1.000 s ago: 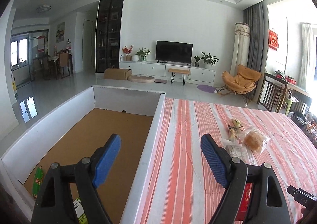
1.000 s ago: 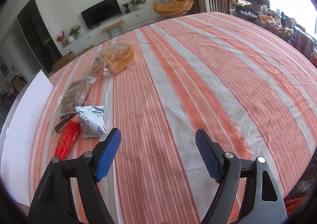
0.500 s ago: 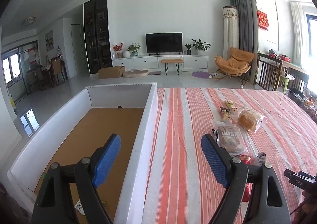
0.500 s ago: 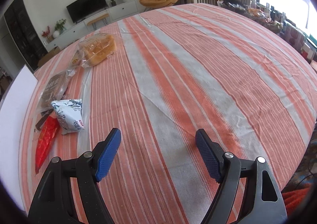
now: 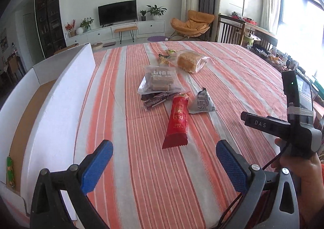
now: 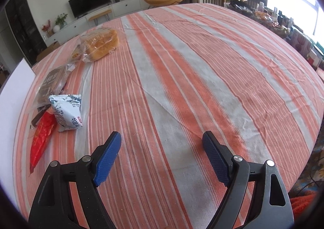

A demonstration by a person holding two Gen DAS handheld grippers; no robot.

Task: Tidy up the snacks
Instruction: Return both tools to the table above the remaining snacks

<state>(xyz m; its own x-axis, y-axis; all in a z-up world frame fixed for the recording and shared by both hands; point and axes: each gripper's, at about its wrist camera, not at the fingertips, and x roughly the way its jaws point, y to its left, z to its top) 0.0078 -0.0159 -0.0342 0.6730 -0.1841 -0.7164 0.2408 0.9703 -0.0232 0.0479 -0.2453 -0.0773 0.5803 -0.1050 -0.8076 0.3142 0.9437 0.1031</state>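
A pile of snacks lies on the striped tablecloth point(image 5: 125, 127): a red packet point(image 5: 178, 119) nearest, a grey-white pouch point(image 5: 202, 102), a clear bag of brown bars point(image 5: 160, 81), dark sticks point(image 5: 155, 100), a wrapped bread loaf point(image 5: 191, 61). My left gripper point(image 5: 164, 148) hovers just short of the red packet, its jaws opening with nothing between them. The right gripper point(image 6: 162, 138) is over bare cloth, its jaws opening and empty; the pouch point(image 6: 66, 112), red packet point(image 6: 41, 138) and loaf point(image 6: 101, 45) lie to its left.
A white-walled cardboard box point(image 5: 66, 95) stands along the table's left side, with a green packet point(image 5: 10, 170) inside. A hand point(image 5: 297, 168) holds the right tool point(image 5: 283, 125) at the right. A cluttered side table point(image 6: 283, 20) stands beyond the far right edge.
The left gripper swung from over the box to the right and down toward the snack pile, and its jaws spread wider. The right gripper tilted slightly and opened a little more.
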